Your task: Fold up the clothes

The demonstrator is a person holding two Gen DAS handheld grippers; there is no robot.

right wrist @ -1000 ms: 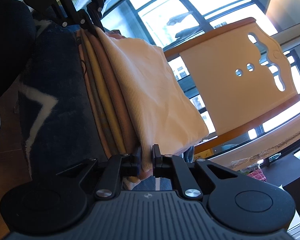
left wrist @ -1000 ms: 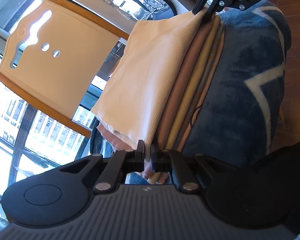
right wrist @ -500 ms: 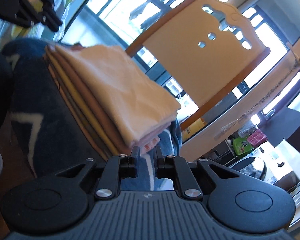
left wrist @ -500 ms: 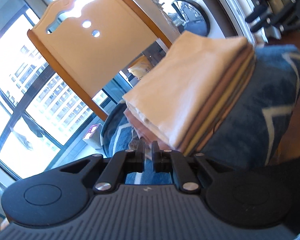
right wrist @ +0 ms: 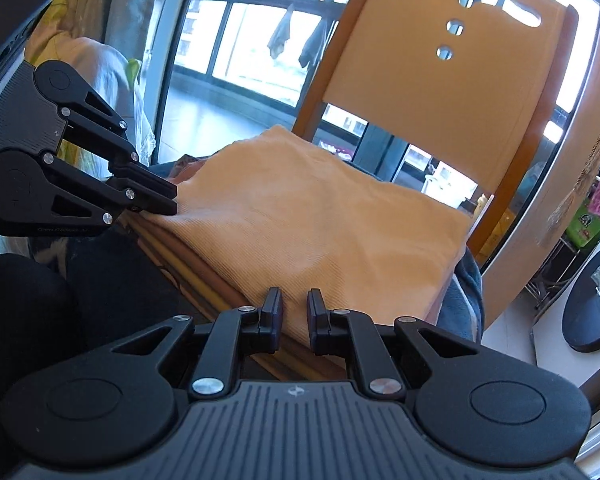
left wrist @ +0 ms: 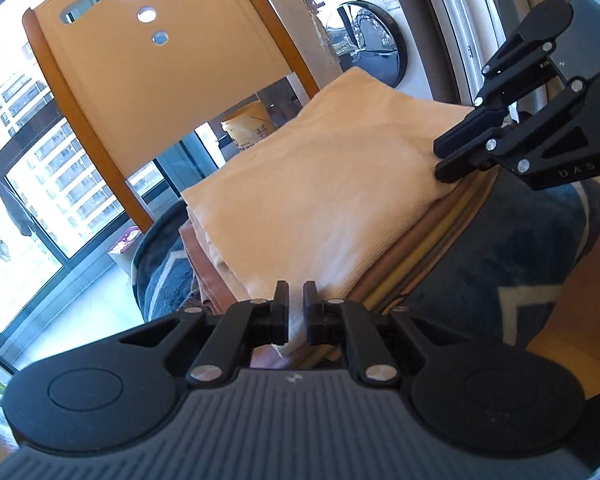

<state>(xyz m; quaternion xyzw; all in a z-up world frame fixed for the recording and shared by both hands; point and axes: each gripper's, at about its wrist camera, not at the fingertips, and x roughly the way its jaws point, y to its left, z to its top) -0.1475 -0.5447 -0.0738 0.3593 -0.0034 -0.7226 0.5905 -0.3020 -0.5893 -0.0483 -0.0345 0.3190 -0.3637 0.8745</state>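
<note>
1. Folded peach cloth point(left wrist: 320, 184) tops a stack point(left wrist: 432, 240) of folded clothes on a blue blanket point(left wrist: 500, 264), before a wooden chair point(left wrist: 160, 80).
2. Left tool point(left wrist: 296, 308) is clenched on the cloth's near corner; right tool point(right wrist: 295, 314) pinches the opposite corner, its jaws slightly wider.
3. Cloth looks light, soft and ribbed, likely to sag between grips; corners are the sensible holds, kept taut.
4. Stack edges sit just under both tools and could snag; the chair back stands close behind, a washer point(left wrist: 364, 40) beyond, so open room lies mostly upward.
</note>
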